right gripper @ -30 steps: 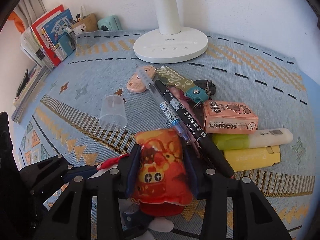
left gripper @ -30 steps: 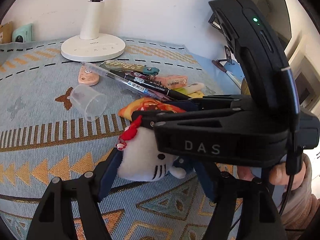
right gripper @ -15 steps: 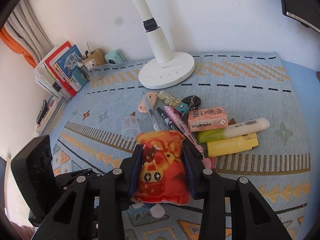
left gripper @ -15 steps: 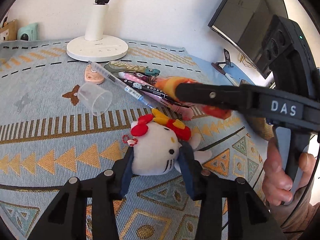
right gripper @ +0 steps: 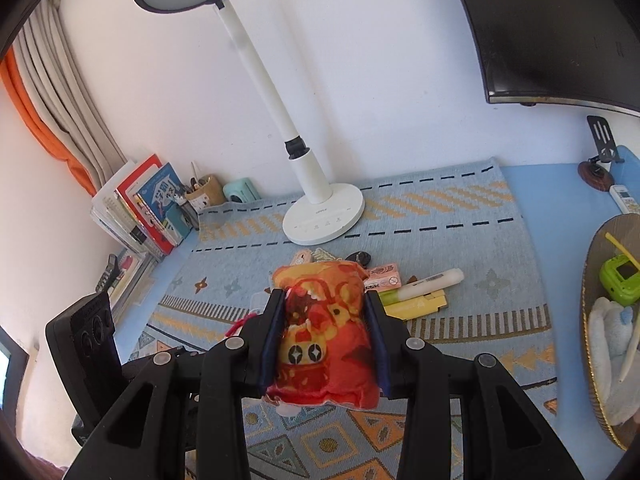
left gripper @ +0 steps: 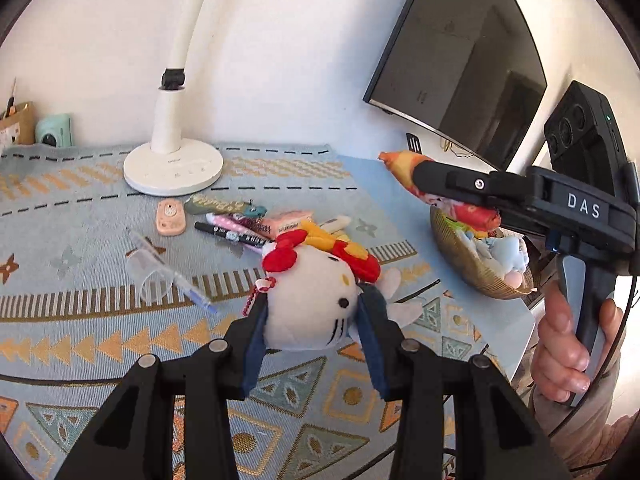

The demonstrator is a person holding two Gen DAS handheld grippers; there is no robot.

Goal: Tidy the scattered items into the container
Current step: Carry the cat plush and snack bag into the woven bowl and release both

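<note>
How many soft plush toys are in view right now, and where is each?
3: a white cat plush with red bow in the left gripper, an orange-red printed plush in the right gripper, a pale blue plush in the woven basket. More may be hidden there.

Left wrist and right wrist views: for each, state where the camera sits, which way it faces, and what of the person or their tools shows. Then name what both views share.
Left wrist: on the left gripper, facing along its fingers over the cat plush towards the wall; right gripper and hand show.
Right wrist: on the right gripper, facing over the orange pouch; the left gripper's body shows lower left.
Shared: lamp, patterned mat, basket.
</note>
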